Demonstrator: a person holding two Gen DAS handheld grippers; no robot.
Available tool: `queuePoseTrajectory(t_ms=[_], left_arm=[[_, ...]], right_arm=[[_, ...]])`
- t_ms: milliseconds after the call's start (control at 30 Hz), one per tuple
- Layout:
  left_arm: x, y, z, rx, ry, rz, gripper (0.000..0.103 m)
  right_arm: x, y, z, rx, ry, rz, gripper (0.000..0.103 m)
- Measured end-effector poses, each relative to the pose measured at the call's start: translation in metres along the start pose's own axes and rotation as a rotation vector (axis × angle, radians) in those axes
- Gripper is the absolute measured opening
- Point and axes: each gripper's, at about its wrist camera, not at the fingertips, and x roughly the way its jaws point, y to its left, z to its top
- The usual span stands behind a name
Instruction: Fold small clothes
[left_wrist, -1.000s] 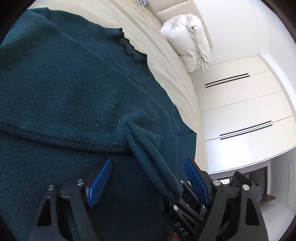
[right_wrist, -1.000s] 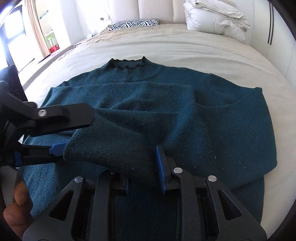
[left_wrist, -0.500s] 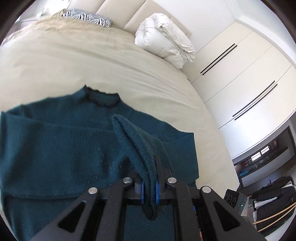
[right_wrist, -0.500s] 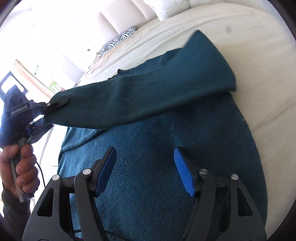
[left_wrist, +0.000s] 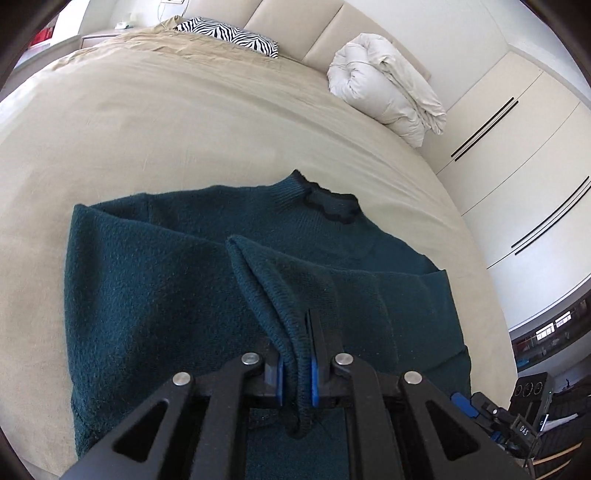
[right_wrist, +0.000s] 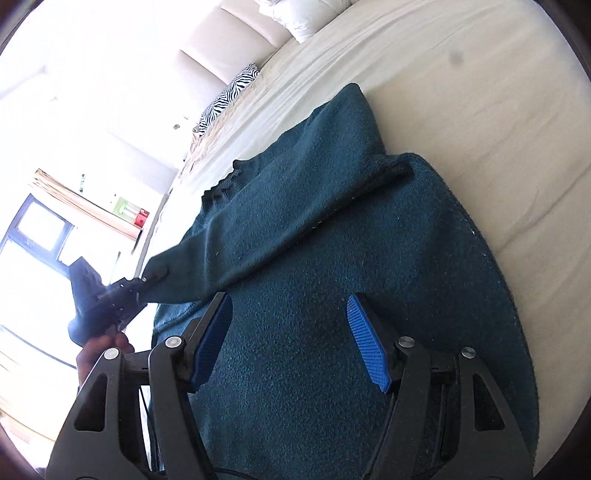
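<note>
A dark teal knit sweater (left_wrist: 147, 302) lies flat on the beige bed, collar (left_wrist: 328, 206) toward the headboard. My left gripper (left_wrist: 297, 373) is shut on the cuff of a sleeve (left_wrist: 280, 295) and holds it raised across the sweater's body. In the right wrist view the same sleeve (right_wrist: 280, 206) stretches from the shoulder to the left gripper (right_wrist: 147, 280). My right gripper (right_wrist: 291, 347) is open and empty, hovering just over the sweater's lower body (right_wrist: 369, 280).
The bed sheet (left_wrist: 184, 122) surrounds the sweater. A rolled white duvet (left_wrist: 388, 96) and a zebra pillow (left_wrist: 229, 35) lie near the headboard. White wardrobes (left_wrist: 517, 155) stand to the right. A window (right_wrist: 33, 243) is on the left.
My right gripper let go of the sleeve and opened. My left gripper shut on the cuff and pulled the sleeve left across the body, lowering it toward the sweater.
</note>
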Motion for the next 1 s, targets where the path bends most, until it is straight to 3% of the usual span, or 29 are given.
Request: queuePoseTrajectory(t_ms=[267,500,700,833,900,1000], left_arm=[[0.018,0.009,-0.007,-0.014,0.013,-0.021,0.01],[0.017,0.008,-0.005,-0.01,0.004,-0.048,0.01],[0.034,0.001,-0.006,0.0,0.022,-0.048,0.01],[0.039,0.008,-0.006,-0.024,0.024,-0.068,0.011],[0.036,0.011,-0.006,-0.02,0.024,-0.073,0.011],[0.035,0.016,-0.004,-0.015,0.02,-0.079,0.011]], right_arm=[[0.018,-0.011,0.041,0.139,-0.002,0.064,0.064],[0.017,-0.039,0.082,0.276,-0.132,0.069,0.063],[0.002,-0.06,0.087,0.34,-0.199,0.118,0.06],[0.001,-0.05,0.082,0.266,-0.143,0.09,0.062],[-0.003,-0.048,0.077,0.26,-0.108,0.12,0.062],[-0.028,-0.056,0.073,0.325,-0.141,0.193,0.064]])
